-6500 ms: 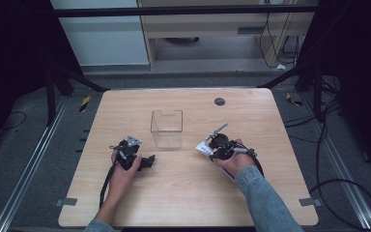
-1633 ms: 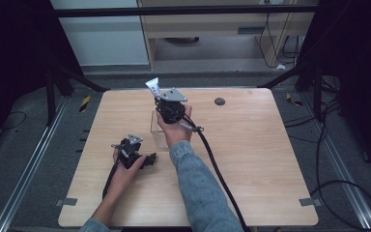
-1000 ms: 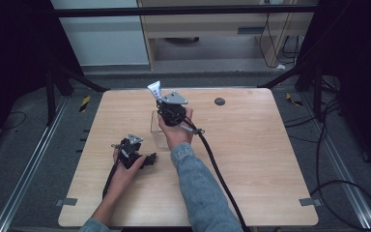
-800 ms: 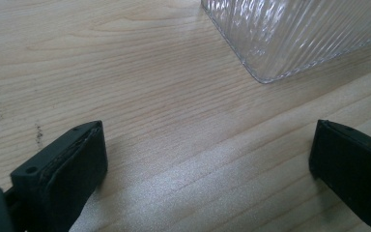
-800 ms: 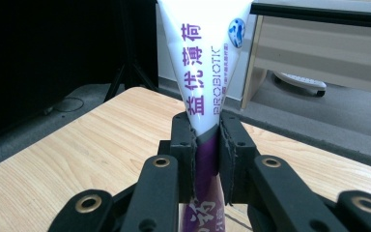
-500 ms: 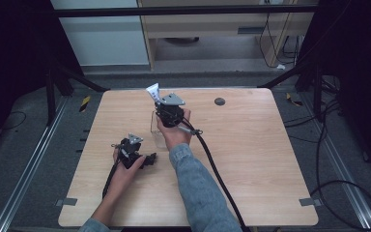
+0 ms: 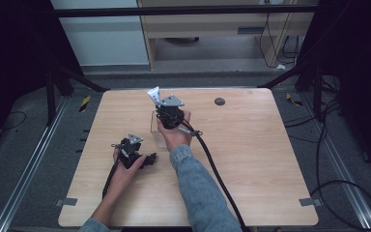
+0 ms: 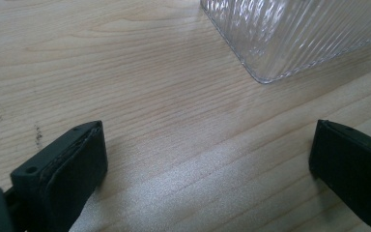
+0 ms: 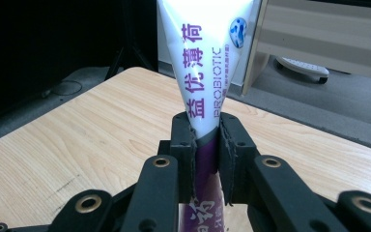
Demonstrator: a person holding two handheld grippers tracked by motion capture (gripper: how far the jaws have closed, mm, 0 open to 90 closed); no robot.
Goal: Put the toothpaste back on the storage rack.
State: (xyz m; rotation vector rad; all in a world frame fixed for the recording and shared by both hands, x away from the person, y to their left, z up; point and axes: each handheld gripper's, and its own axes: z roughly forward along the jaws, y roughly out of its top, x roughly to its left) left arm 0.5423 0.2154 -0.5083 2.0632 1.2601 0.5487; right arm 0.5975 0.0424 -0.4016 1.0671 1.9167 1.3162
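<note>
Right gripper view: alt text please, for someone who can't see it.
The right gripper has its black fingers shut on a white and purple tube printed PROBIOTIC, whose flat wide end points up. Behind it lie a light wooden table, a dark floor and pale furniture.

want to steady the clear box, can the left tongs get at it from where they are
Probably yes: the left tongs are open on bare table, and the clear box stands just ahead with nothing between them.
</note>
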